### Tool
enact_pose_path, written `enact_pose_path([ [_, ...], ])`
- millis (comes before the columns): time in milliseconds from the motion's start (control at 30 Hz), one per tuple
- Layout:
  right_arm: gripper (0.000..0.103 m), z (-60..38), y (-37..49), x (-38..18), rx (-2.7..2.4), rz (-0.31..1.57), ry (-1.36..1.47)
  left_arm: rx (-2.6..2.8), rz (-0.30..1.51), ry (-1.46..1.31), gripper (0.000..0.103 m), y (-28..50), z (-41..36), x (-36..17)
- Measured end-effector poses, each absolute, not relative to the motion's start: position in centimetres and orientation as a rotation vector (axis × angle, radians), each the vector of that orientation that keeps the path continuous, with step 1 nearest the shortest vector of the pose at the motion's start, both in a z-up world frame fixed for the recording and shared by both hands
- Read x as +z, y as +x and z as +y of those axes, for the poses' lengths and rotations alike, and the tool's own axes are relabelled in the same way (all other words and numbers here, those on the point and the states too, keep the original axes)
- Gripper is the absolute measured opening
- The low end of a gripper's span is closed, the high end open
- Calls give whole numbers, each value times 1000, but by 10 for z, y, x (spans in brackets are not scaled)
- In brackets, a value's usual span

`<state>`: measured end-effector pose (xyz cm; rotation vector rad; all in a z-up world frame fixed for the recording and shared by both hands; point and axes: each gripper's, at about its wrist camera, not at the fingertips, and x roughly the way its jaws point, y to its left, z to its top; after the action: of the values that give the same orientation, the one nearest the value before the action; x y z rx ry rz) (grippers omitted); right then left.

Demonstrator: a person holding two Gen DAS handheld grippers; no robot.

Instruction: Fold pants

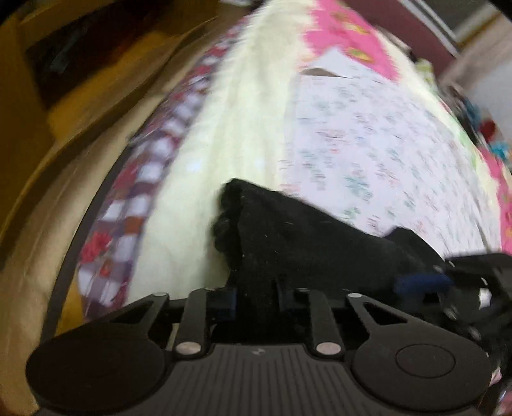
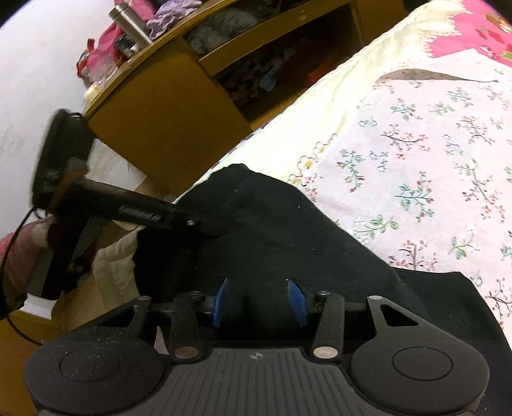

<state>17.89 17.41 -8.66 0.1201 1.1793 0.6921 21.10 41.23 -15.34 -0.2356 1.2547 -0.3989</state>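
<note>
A bed (image 2: 400,134) fills most of both views, covered with a pale yellow bedspread bearing a white panel of small floral sprigs and a bright pink patch at its far end; a checked purple-and-white border (image 1: 150,179) runs along one edge in the left wrist view. Beside the bed stands a yellow wooden shelf unit (image 2: 166,124) crowded with clothes, and a steel flask (image 2: 129,22) stands on top of it. The black fabric pants (image 2: 288,243) lie bunched at the near edge of the bed, partly over the floral panel. The right hand-held gripper (image 2: 259,300) has its blue-padded fingers (image 2: 220,302) pinching a ridge of the black cloth between them. The left hand-held gripper (image 1: 256,296) has black cloth gathered up between its narrow-set fingers, gripping a fold of the pants; that view is blurred. From the right wrist view the left tool reaches in from the left, its tip on the pants, held by a hand in a pink sleeve (image 2: 19,256).
</note>
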Motion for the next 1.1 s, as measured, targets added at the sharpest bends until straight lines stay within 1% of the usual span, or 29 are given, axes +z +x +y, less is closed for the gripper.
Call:
enact_pose_path([
  [167, 19, 165, 176, -92, 644, 1190, 154, -496, 1219, -209, 26, 202, 385, -139],
  [367, 17, 152, 166, -89, 600, 1183, 205, -579, 1219, -317, 25, 203, 371, -130],
  [533, 17, 129, 158, -84, 567, 1157, 272, -706, 1212, -391, 25, 197, 336, -118],
  [733, 17, 73, 127, -76, 528, 1092, 369, -811, 1222, -406, 25, 189, 276, -101],
  [933, 17, -3, 77, -62, 420, 1024, 461, -985, 1235, -360, 26, 172, 189, -82],
  [1100, 16, -59, 41, -56, 301, 978, 490, -1100, 1259, -328, 27, 160, 119, -81],
])
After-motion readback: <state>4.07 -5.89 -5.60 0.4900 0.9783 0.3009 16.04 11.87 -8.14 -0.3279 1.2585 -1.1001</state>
